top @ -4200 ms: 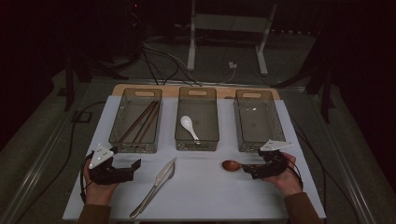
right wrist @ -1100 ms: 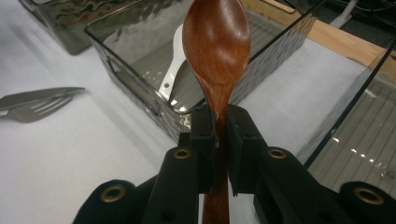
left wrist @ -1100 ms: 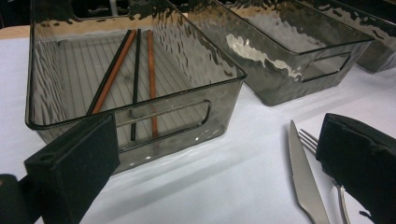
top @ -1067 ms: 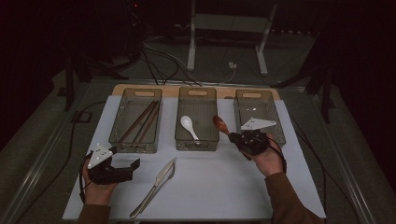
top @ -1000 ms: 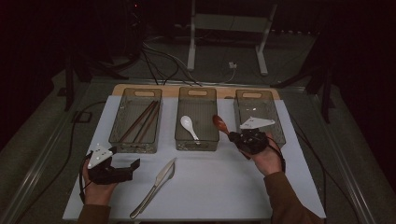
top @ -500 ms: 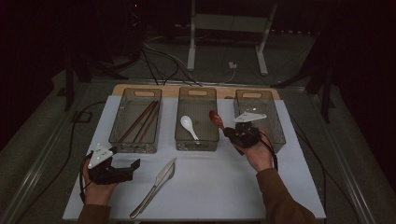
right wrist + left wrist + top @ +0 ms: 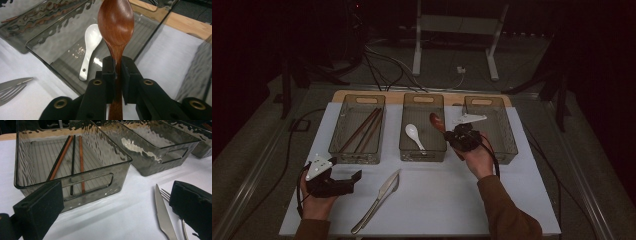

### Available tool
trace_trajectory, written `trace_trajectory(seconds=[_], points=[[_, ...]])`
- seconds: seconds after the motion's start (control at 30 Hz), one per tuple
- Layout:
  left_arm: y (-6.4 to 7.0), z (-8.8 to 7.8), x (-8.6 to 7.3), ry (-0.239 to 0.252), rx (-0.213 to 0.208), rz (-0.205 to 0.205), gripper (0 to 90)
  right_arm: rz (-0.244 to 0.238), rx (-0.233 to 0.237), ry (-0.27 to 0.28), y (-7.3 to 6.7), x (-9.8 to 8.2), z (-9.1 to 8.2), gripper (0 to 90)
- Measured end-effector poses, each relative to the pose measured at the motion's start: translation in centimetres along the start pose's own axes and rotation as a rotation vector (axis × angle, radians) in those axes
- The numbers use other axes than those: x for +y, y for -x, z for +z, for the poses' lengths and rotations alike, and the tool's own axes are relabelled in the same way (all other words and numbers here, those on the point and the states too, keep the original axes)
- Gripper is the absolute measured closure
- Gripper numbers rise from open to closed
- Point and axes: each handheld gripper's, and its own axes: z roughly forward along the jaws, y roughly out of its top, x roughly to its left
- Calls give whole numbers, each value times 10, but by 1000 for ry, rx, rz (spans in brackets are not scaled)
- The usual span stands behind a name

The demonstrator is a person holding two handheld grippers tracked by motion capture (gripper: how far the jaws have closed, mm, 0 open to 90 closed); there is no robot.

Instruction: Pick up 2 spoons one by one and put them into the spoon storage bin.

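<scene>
My right gripper [image 7: 451, 134] [image 7: 117, 62] is shut on the neck of a brown wooden spoon [image 7: 436, 121] [image 7: 115, 23]. The spoon's bowl points away from me, above the right rim of the middle bin [image 7: 423, 100]. A white ceramic spoon [image 7: 413, 134] [image 7: 88, 47] lies inside that bin. Near the table's front left, my left gripper [image 7: 354, 179] [image 7: 120, 205] rests open with nothing between its jaws, facing the left bin [image 7: 358, 100] [image 7: 75, 173]. That bin holds several chopsticks [image 7: 364, 130] [image 7: 72, 157].
A table knife [image 7: 379, 197] [image 7: 163, 217] lies on the white tabletop beside a fork [image 7: 165, 193], just right of my left gripper. The right bin [image 7: 507, 135] stands behind my right hand. Cables and a stand lie beyond the table's far edge.
My right gripper has carried the wooden spoon up off the front right of the table, then leftward to the middle bin's right rim. The left gripper has stayed put.
</scene>
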Motion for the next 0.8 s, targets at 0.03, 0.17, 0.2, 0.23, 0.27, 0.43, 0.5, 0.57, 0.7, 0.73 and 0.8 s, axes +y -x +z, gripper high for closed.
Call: trace_trajectory(seconds=[0.03, 0.17, 0.2, 0.23, 0.27, 0.43, 0.5, 0.57, 0.7, 0.73, 0.8], points=[[0, 0, 0, -1, -1, 0, 7, 2, 0, -2, -1, 1, 2, 828], [0, 0, 0, -1, -1, 2, 7, 18, -5, -10, -2, 5, 8, 828], [0, 0, 0, 0, -2, 2, 7, 20, -6, -11, -2, 6, 10, 828], [0, 0, 0, 1, -2, 1, 7, 27, -6, -12, -2, 7, 11, 828], [0, 0, 0, 0, -2, 1, 7, 32, -7, -16, -2, 8, 13, 828], [1, 1, 0, -2, -4, 3, 7, 60, -6, -27, -3, 13, 24, 828], [1, 1, 0, -2, -5, 2, 7, 62, -6, -37, -4, 14, 29, 828], [0, 1, -1, -2, -4, 0, 7, 70, -1, -47, -5, 15, 33, 827], [0, 1, -1, -2, -6, 1, 7, 90, 1, -31, -7, 16, 38, 554], [1, 1, -1, -2, -6, 1, 7, 94, -2, -30, -6, 16, 39, 451], [0, 0, -1, -1, -4, 1, 7, 107, -22, -28, -5, 16, 39, 254]])
